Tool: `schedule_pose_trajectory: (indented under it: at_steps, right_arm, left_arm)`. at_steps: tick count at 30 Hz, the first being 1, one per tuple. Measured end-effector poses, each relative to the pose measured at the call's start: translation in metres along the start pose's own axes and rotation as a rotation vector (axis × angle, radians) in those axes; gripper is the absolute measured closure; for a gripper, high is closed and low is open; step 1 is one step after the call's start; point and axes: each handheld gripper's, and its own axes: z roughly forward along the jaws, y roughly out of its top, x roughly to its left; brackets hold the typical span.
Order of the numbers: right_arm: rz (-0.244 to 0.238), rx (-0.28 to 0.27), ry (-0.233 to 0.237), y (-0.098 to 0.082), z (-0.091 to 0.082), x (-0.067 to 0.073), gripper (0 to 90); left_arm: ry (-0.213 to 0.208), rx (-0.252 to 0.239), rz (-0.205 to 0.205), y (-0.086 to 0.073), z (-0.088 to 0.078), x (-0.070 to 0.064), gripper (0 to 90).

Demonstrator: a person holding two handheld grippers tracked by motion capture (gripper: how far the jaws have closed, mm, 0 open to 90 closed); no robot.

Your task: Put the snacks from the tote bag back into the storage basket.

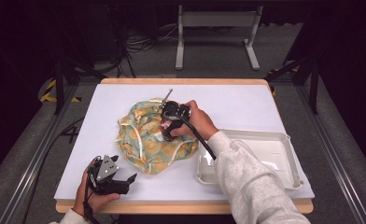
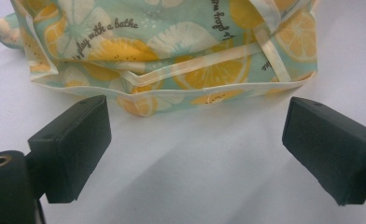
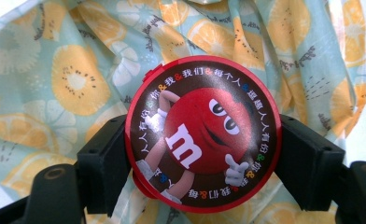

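A round red tin (image 3: pixel 202 133) is clamped between the right gripper's (image 3: pixel 202 154) jaws, one pad on each side of its rim, and is held over the crumpled cloth (image 1: pixel 146 135) at mid-table. Bare table (image 1: pixel 237 105) is seen all round the cloth. The left gripper (image 2: pixel 195 144) is rested near the front edge, jaws wide apart, short of the cloth's hem. A white tray (image 1: pixel 284 140) is placed to the right.

Your desk (image 1: pixel 265 105) has a white top with a wood edge and stands on grey carpet (image 1: pixel 209 58). Behind it you have a grey metal stand (image 1: pixel 216 21) with 2 feet and a tangle of cables (image 1: pixel 134 44). Metal rails (image 1: pixel 333 140) flank both sides; the room beyond is dark.
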Motion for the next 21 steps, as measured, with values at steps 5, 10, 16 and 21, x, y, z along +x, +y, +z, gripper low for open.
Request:
schedule_pose_trajectory:
  at_steps: [5,10,16,21]
  right_arm:
    - [-0.01,-0.005,-0.003,-0.001,-0.009,0.001,25.5]
    - [-0.018,-0.023,-0.014,-0.002,-0.023,0.005,25.5]
    - [-0.036,-0.023,-0.03,-0.005,-0.035,0.009,25.6]
    - [-0.049,-0.031,-0.041,-0.01,-0.048,0.013,25.6]
  left_arm:
    - [0.001,-0.005,-0.001,0.001,-0.001,0.0,8.5]
    - [0.002,-0.015,-0.002,0.001,-0.001,0.0,8.4]
    - [0.004,-0.009,0.002,0.001,0.0,0.0,8.4]
    - [0.003,-0.009,0.002,0.002,0.0,0.0,8.4]
